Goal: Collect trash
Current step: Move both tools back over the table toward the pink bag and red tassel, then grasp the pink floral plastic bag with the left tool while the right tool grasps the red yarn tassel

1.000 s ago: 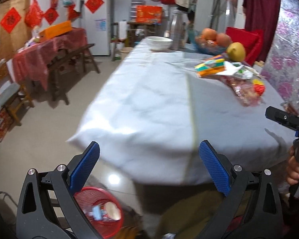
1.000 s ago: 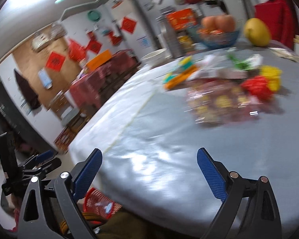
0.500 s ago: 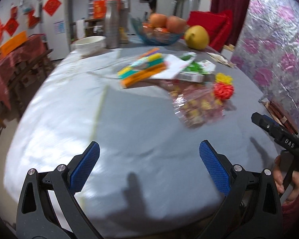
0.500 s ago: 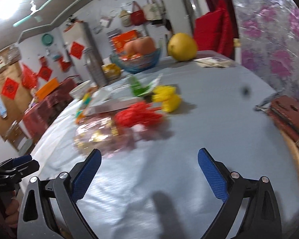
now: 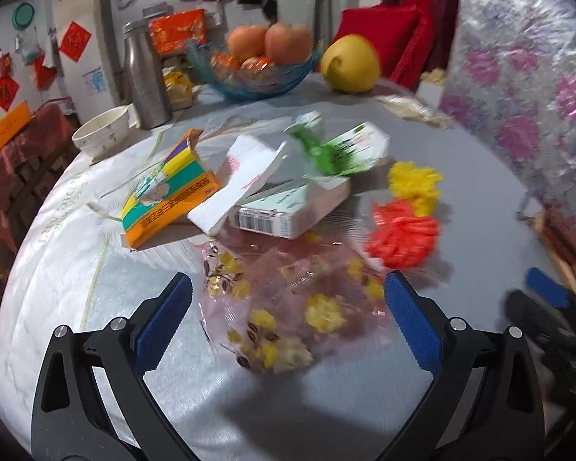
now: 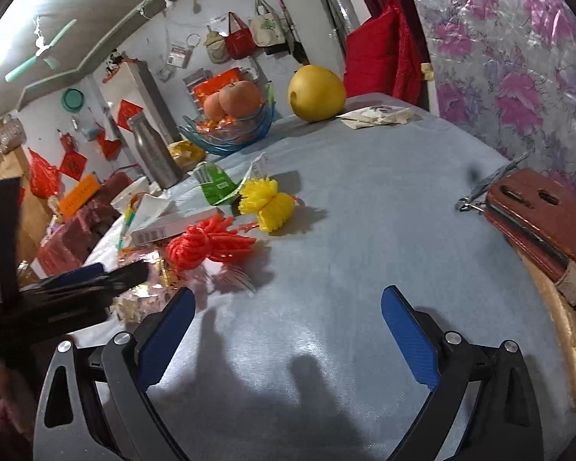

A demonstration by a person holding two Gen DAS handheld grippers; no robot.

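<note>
Jaws wide on both, left hand-held gripper straddles pink wrapper; right hand-held gripper over bare tablecloth.

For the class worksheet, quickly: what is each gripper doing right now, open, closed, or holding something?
Left gripper: open, holding nothing; fingers either side of the pink plastic bag.
Right gripper: open, holding nothing, over bare tablecloth.
</note>
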